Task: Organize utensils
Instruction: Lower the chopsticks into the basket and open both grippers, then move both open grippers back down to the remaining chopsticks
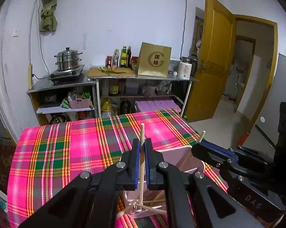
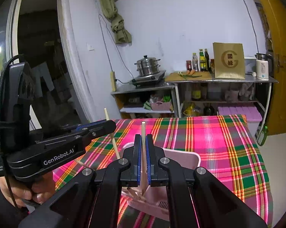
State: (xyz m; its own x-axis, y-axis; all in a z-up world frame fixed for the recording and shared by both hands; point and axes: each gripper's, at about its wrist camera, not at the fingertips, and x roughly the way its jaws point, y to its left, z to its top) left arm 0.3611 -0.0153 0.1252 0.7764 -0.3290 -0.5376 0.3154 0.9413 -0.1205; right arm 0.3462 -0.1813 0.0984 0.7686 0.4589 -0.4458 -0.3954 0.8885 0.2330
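Black-armed left claw (image 1: 142, 152) is clamped tight on one chopstick (image 1: 142, 163), right claw (image 2: 143, 152) likewise on its own chopstick (image 2: 143, 157) — each stick upright, lower ends over the pink holder (image 2: 183, 161) on the plaid-covered counter (image 2: 228, 148). Best approach, I judge: lower straight, keep sticks vertical, release only once tips are inside. Chopsticks are thin pale wood, round; holder is smooth boxy plastic with slotted base, loose sticks already inside.
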